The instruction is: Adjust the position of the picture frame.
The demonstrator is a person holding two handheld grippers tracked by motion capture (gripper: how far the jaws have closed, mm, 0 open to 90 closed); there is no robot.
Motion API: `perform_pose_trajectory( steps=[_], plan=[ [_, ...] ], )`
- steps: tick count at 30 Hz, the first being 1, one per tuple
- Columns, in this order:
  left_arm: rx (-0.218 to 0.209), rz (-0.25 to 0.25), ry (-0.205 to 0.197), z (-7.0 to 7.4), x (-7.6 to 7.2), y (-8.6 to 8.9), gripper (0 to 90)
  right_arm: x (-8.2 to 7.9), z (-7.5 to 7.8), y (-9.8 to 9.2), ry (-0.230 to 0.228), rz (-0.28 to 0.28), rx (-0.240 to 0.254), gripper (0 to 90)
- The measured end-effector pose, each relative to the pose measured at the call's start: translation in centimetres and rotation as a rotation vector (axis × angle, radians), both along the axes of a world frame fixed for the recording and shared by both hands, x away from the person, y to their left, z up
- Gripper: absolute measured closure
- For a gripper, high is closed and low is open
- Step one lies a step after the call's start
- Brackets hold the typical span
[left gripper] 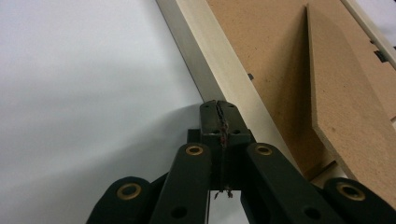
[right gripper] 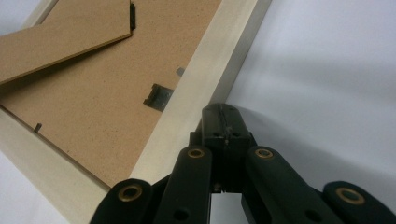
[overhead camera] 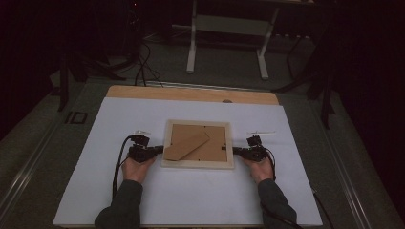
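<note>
Forearms reached in from the near edge, each hand setting clenched, empty tongs against one side of a face-down picture frame.

Left gripper and right gripper had their jaws pressed together, tips at the frame's pale left and right rails, apparently bracing or squaring it. The frame lay flat at the middle of the white table cover, brown backing up, long axis running left to right, its stand leg slanting from lower left to upper right. Next would likely come working that leg or the small backing clips, needing one tip freed.
</note>
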State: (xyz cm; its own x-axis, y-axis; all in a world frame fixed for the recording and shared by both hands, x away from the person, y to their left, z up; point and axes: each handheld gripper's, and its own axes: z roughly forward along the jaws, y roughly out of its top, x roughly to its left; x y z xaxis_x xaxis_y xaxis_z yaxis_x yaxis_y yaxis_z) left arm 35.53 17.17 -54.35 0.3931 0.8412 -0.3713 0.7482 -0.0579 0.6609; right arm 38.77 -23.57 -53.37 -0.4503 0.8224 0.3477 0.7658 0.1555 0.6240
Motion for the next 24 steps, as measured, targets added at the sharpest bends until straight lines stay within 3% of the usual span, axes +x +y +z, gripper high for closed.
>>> perform_pose_trajectory(
  steps=[11, 24],
  plan=[
    [0.037, 0.030, -0.002, 0.2, -1.9, 0.0, 90.0, -1.9, -0.3, 0.2, -0.010, 0.010, 0.022, 90.0],
    [0.023, 0.022, 0.020, 0.3, -3.5, 0.4, 90.0, -2.7, -0.4, 0.5, -0.022, 0.036, 0.020, 90.0]
  ],
)
